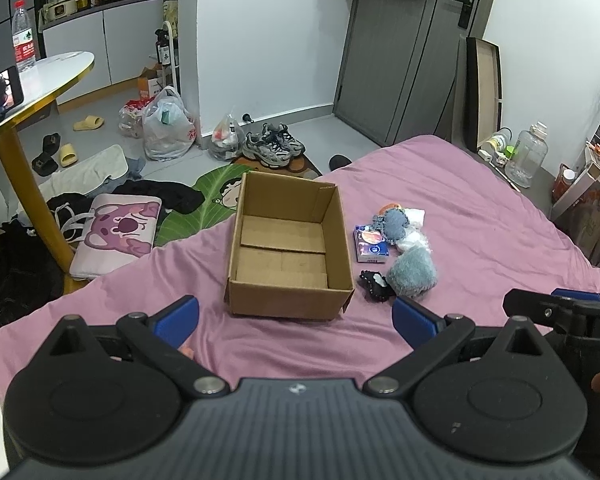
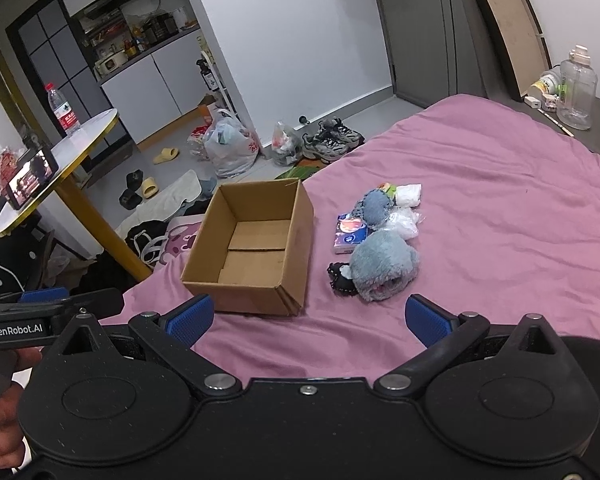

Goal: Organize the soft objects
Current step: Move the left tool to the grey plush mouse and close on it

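An open, empty cardboard box (image 1: 288,248) stands on the pink bed (image 1: 460,208); it also shows in the right wrist view (image 2: 256,248). Right of it lies a pile: a fluffy grey-blue plush (image 1: 414,272) (image 2: 384,264), a small black item (image 1: 376,285) (image 2: 342,277), a blue tissue pack (image 1: 370,243) (image 2: 350,233), a blue knitted toy (image 1: 394,222) (image 2: 374,205) and white soft items (image 1: 414,218) (image 2: 409,194). My left gripper (image 1: 296,320) is open and empty, near the box's front. My right gripper (image 2: 308,318) is open and empty, before the box and plush.
The bed's left edge drops to a cluttered floor with bags (image 1: 166,128), sneakers (image 1: 274,146), slippers and a pink cushion (image 1: 118,236). A round table on a yellow leg (image 1: 24,188) stands left. A clear jug (image 1: 526,156) sits beyond the bed.
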Motion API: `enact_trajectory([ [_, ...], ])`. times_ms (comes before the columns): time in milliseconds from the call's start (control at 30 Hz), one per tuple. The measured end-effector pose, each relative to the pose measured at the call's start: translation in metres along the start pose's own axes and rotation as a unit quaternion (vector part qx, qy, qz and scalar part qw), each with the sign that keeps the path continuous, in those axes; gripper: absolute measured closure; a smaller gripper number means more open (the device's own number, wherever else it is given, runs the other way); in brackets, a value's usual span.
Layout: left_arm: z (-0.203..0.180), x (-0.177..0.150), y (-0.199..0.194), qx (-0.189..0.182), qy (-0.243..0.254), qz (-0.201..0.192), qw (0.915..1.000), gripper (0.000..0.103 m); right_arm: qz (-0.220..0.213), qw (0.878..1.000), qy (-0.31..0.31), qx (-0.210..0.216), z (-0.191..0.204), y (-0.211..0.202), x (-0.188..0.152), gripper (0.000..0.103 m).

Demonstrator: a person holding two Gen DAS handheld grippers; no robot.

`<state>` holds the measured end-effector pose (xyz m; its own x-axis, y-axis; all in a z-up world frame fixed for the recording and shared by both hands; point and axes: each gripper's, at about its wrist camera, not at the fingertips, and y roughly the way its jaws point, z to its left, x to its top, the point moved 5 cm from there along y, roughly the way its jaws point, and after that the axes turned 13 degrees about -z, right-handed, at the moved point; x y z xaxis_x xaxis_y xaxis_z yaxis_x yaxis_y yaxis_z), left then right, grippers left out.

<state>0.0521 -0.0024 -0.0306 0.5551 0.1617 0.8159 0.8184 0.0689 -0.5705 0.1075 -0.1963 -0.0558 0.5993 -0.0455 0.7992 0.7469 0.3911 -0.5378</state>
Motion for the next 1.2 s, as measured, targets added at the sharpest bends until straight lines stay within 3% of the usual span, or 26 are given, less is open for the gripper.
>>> enact_trajectory([
  [667,-0.049,0.001,0.066,-0.01,0.002,0.024,0.9997,0.003,0.033,0.997,0.075,0.002,-0.078,0.063,0.002,0.0],
  [967,-0.076,0.003,0.098,-0.021,0.012,0.02,0.9995,0.004,0.049,0.988,0.143,0.015,-0.116,0.101,-0.003,0.002],
  [1200,-0.102,-0.014,0.133,-0.023,0.027,0.05,0.9981,0.007,0.068,0.981,0.181,0.017,-0.138,0.117,-0.011,0.002],
])
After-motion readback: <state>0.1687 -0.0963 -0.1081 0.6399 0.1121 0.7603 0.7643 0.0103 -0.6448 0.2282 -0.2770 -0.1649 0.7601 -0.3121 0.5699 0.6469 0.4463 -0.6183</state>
